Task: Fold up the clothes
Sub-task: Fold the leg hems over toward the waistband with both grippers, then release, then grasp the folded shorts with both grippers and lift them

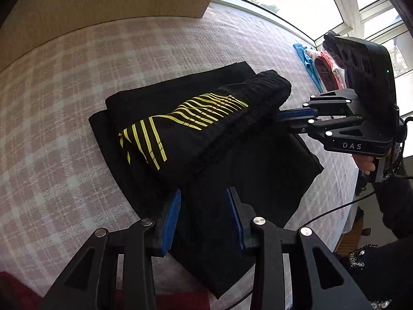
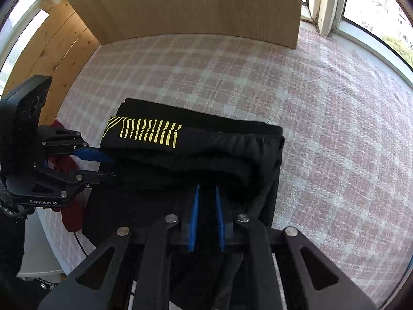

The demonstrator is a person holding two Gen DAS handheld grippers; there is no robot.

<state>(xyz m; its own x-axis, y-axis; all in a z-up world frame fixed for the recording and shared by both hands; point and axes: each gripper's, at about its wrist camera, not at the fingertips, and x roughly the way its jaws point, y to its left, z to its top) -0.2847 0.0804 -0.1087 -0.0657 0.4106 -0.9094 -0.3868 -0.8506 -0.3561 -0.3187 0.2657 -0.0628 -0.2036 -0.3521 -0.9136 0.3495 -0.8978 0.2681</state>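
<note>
A black garment with yellow stripes (image 1: 180, 118) lies folded in layers on a pink plaid bedcover (image 1: 64, 103). My left gripper (image 1: 203, 193) stands at its near edge. Its blue pads are apart and black cloth shows between them without being pressed. My right gripper (image 1: 277, 118) reaches in from the right at the waistband end. In the right wrist view the garment (image 2: 206, 149) lies just ahead, and the right gripper (image 2: 207, 188) has its pads close together with black cloth pinched between them. The left gripper (image 2: 111, 166) comes in from the left, one finger above and one below a layer.
A wooden headboard (image 2: 206, 5) stands at the far side and windows (image 1: 296, 0) run along the right. A pile of coloured clothes (image 1: 325, 67) sits by the window. A red garment (image 2: 69, 170) lies at the bed's near corner. A black cable (image 1: 335, 209) trails off the edge.
</note>
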